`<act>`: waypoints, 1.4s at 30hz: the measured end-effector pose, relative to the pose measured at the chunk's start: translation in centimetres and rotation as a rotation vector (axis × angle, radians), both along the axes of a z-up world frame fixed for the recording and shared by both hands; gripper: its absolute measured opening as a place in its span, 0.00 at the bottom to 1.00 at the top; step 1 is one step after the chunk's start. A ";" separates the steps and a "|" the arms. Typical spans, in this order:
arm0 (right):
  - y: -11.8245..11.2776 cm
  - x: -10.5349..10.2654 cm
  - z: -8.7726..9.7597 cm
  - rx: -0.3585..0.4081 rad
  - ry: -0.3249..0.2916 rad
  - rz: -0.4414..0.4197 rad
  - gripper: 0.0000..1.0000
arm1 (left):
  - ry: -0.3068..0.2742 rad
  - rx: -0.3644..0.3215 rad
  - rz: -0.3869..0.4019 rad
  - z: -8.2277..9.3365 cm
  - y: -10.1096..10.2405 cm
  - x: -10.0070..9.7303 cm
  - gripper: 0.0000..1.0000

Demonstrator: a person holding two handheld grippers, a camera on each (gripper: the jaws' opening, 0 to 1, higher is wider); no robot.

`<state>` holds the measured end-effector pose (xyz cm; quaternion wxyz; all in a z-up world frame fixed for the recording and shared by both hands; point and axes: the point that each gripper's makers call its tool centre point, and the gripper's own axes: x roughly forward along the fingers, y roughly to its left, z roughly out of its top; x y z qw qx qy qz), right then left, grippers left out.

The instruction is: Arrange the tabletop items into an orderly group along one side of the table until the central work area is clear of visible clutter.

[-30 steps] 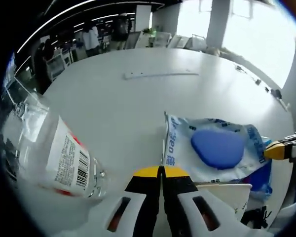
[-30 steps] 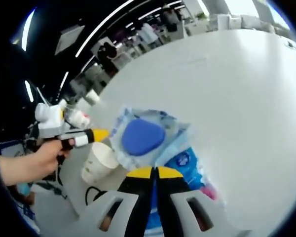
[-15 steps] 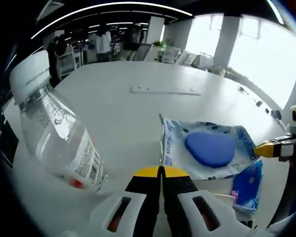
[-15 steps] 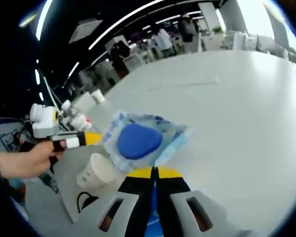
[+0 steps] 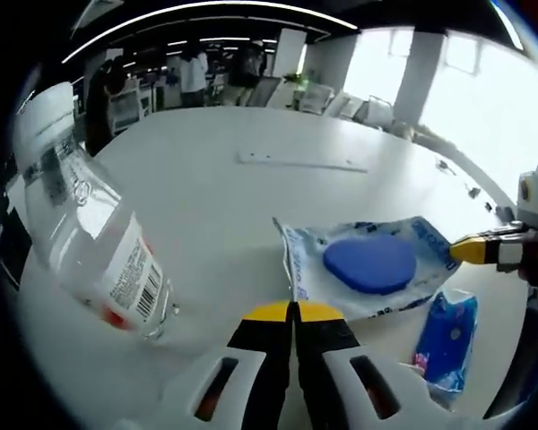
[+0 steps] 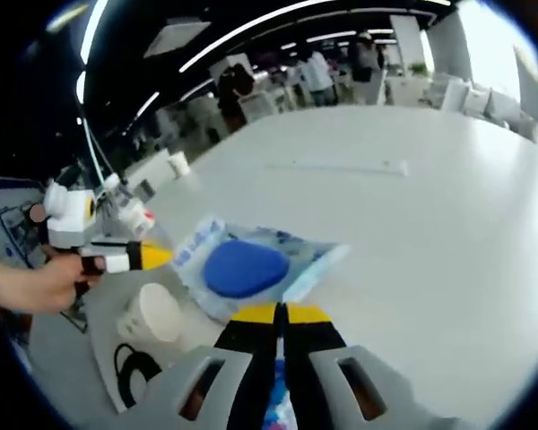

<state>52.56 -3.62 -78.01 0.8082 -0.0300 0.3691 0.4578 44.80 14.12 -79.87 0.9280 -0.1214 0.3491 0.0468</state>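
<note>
Left gripper view, left to right: a clear bottle (image 5: 90, 242) stands at far left; the packet (image 5: 368, 269), centre-right, hangs stretched between both tongs. The left gripper (image 5: 293, 311) pinches one edge, the right gripper (image 6: 281, 313) the opposite. The packet looks light, limp, crinkly; edges offer the best hold.
</note>
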 end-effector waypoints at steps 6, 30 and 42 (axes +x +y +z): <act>0.6 0.2 -1.0 -0.010 0.015 0.034 0.00 | 0.030 0.002 0.021 -1.0 0.7 -0.6 0.00; -0.4 0.7 -3.3 -0.031 0.083 0.010 0.00 | 0.076 -0.027 0.022 -2.6 0.1 -0.6 0.00; -1.6 0.3 -5.4 -0.033 0.166 -0.047 0.00 | 0.076 -0.042 0.039 -2.9 0.3 -0.6 0.00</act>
